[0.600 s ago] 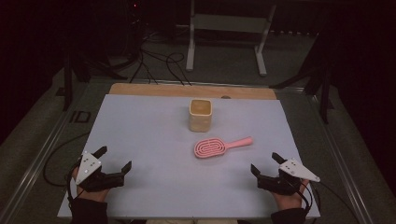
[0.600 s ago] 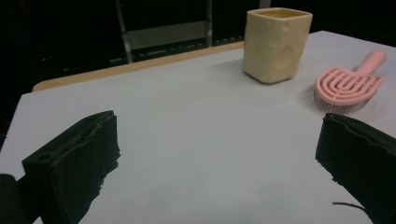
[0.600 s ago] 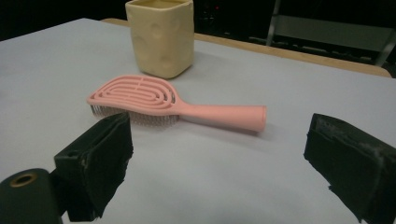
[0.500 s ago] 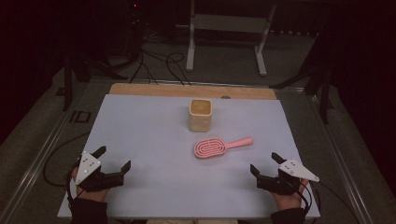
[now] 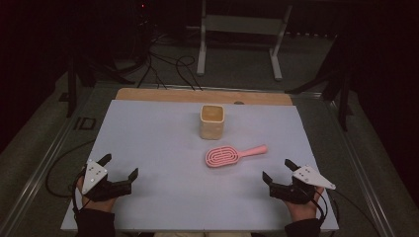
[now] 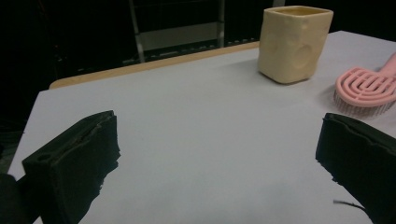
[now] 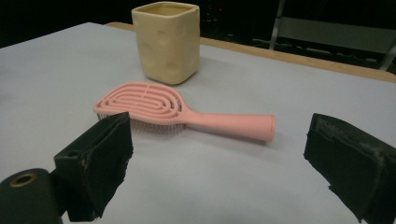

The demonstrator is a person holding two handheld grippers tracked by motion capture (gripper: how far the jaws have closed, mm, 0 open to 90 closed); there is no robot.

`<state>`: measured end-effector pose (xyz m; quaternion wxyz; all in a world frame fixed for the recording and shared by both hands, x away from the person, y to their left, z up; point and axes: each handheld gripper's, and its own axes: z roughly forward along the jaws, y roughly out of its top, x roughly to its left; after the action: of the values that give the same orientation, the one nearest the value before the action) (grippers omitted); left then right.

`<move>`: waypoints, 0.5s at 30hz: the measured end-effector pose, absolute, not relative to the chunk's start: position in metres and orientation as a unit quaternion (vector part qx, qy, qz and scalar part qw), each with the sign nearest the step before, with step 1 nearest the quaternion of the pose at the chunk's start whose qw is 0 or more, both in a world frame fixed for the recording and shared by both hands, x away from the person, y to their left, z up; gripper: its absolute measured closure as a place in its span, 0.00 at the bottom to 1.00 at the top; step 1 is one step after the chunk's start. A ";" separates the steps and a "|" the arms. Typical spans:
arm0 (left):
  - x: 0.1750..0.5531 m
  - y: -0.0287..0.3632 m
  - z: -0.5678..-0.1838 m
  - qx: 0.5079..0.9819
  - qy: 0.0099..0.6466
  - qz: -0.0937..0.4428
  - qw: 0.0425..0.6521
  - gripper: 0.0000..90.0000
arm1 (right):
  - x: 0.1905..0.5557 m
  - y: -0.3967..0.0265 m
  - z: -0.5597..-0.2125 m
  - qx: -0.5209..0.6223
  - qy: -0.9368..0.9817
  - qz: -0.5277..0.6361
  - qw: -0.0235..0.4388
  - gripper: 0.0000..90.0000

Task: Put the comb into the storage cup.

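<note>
Hairbrush [image 5: 231, 155], pink and bristles down, is seen in the high view near the middle of the table [image 5: 148, 148], just in front of the cream cup [image 5: 212, 121]; nothing has shifted since the earlier frames, so no approach is judged begun, and the left gripper [image 5: 118, 170] and right gripper [image 5: 276, 170] rest near the front corners, jaws apart and empty. In the left gripper view bare tabletop is shown before the jaws, the hairbrush [image 6: 366, 91] far right. In the right gripper view the hairbrush [image 7: 177, 109] is framed ahead, open room around its handle.
</note>
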<state>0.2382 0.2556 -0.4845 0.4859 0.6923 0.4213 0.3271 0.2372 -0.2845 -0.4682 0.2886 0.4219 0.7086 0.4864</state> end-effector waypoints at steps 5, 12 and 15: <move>0.238 0.254 -0.485 0.694 0.419 0.329 0.485 0.00 | 0.239 -0.284 -0.464 0.422 0.707 0.489 0.288 0.09; 0.236 0.251 -0.485 0.694 0.418 0.336 0.481 0.00 | 0.242 -0.279 -0.453 0.420 0.709 0.491 0.283 0.09; 0.235 0.251 -0.485 0.693 0.419 0.338 0.480 0.00 | 0.247 -0.274 -0.447 0.414 0.714 0.488 0.285 0.09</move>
<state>0.2354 0.2513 -0.4852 0.4804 0.6925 0.4190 0.3377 0.2467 -0.2743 -0.4466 0.2846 0.4140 0.7139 0.4878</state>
